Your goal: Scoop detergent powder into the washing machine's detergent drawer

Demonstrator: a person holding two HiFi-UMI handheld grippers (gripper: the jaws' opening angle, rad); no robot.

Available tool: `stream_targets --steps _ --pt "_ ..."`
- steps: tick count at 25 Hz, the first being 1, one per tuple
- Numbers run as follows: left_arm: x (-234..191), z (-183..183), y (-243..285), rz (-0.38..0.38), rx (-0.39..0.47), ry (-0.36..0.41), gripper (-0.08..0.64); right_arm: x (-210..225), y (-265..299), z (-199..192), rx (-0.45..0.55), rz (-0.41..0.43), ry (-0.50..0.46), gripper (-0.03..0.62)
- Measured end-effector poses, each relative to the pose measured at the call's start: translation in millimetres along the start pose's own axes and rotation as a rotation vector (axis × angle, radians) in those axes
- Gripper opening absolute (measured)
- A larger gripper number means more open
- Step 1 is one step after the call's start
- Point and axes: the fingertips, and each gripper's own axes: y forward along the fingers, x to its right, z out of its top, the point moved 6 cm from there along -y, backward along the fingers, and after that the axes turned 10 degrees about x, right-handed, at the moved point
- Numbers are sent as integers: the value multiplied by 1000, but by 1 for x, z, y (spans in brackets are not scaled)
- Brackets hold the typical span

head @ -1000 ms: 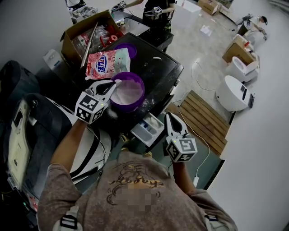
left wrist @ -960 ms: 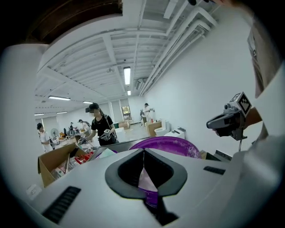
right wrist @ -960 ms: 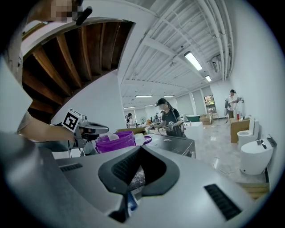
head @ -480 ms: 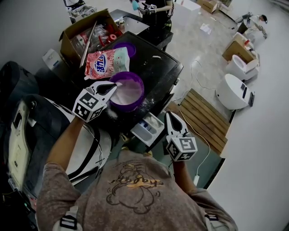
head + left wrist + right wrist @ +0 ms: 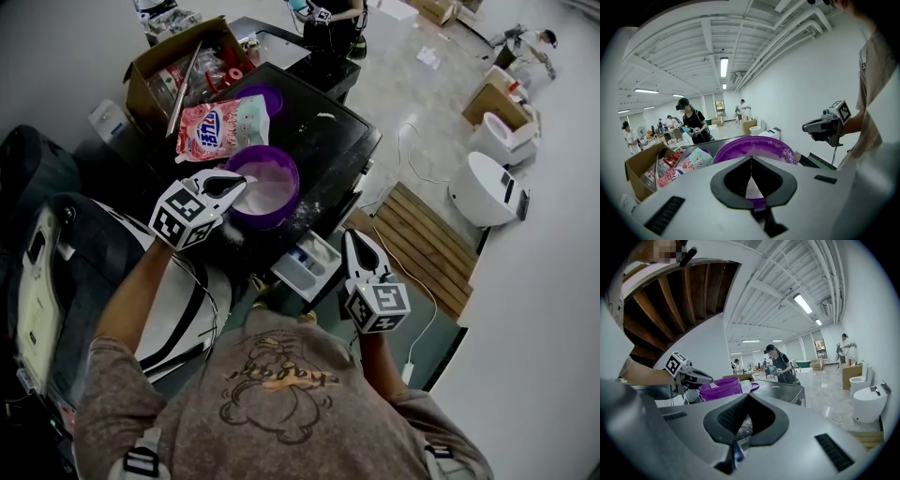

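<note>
A purple bowl of white detergent powder sits on the black washing machine top; it also shows in the left gripper view. My left gripper reaches over the bowl's near rim, shut on a purple scoop whose white and purple handle shows between the jaws. The white detergent drawer stands pulled out at the machine's front. My right gripper hovers just right of the drawer, jaws shut with nothing in them. A pink detergent bag lies behind the bowl.
A purple lid lies by the bag. An open cardboard box of goods stands at the back left. A wooden pallet and white toilets are on the floor to the right. A person stands beyond the machine.
The left gripper has shifted very slightly at the bowl's rim. The right gripper has stayed by the drawer.
</note>
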Motion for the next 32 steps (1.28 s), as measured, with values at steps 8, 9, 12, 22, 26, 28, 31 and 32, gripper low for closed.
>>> stream_targets --steps 8,9,12,22,26,28,31,32 --pt "10 2 2 -53 -18 -32 23 -1 -2 2 0 -4 5 1" --pt "11 2 2 -61 -22 -35 23 -1 -2 2 -2 -6 0 0" --pt "14 2 2 -87 -31 -52 23 -2 -4 2 1 -5 4 0" --pt "27 4 4 -158 -86 -88 23 -2 -6 2 -6 -2 -18 0" --pt "32 4 5 -185 -106 -91 23 -3 -8 1 4 5 -2 1" --pt "33 5 5 -198 -109 -108 23 -2 -9 1 4 4 -4 0" --pt "33 5 5 -213 -110 -139 23 -3 -9 4 12 -4 9 0" --pt "33 5 5 -218 -109 -145 23 -3 -9 5 12 -6 11 0"
